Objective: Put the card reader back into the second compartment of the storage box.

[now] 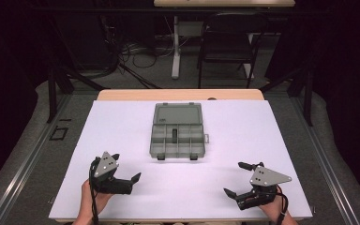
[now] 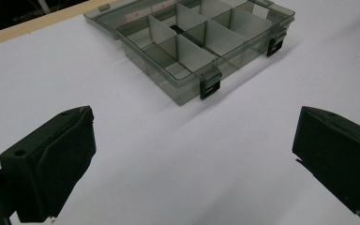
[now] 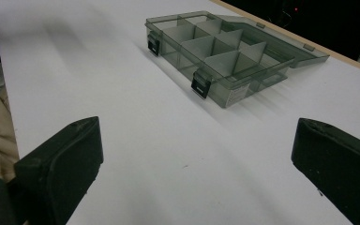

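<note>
On white table (image 1: 122, 131): open organiser box (image 1: 176, 133); dark room behind.

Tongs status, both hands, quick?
Left tongs: open, holding nothing.
Right tongs: open, holding nothing.

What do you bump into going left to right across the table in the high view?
left gripper → open organizer box → right gripper
</note>
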`<state>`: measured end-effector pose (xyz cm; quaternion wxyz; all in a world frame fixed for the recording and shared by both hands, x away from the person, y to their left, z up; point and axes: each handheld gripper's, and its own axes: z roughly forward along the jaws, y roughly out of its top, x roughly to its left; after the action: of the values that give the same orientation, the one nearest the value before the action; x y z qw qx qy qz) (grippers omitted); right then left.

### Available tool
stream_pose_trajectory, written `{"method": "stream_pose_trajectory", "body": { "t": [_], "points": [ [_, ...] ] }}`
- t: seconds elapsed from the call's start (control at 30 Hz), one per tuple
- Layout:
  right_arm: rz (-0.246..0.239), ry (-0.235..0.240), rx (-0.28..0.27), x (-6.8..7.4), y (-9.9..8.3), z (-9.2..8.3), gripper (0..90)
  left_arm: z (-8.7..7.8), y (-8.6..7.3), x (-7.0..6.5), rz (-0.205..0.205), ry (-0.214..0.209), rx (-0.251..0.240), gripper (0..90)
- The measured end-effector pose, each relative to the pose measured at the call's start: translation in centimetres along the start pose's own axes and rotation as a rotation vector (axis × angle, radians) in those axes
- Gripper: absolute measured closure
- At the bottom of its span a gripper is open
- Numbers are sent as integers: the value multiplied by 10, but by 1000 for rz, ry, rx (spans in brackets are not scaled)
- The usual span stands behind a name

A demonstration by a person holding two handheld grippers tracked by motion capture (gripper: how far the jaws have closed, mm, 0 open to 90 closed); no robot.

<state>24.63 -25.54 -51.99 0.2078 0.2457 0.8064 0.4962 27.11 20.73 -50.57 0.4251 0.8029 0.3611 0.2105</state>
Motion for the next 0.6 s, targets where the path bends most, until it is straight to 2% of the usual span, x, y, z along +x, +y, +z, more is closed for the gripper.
{"method": "stream_pose_trajectory", "body": {
  "t": [0.47,0.6],
  "points": [
    [0,2,4,0,0,0,17,-4,-16,-3,-24,-6,10,0],
    [1,1,5,0,0,1,16,-5,-20,-4,-35,-5,-2,0]
  ]
}}
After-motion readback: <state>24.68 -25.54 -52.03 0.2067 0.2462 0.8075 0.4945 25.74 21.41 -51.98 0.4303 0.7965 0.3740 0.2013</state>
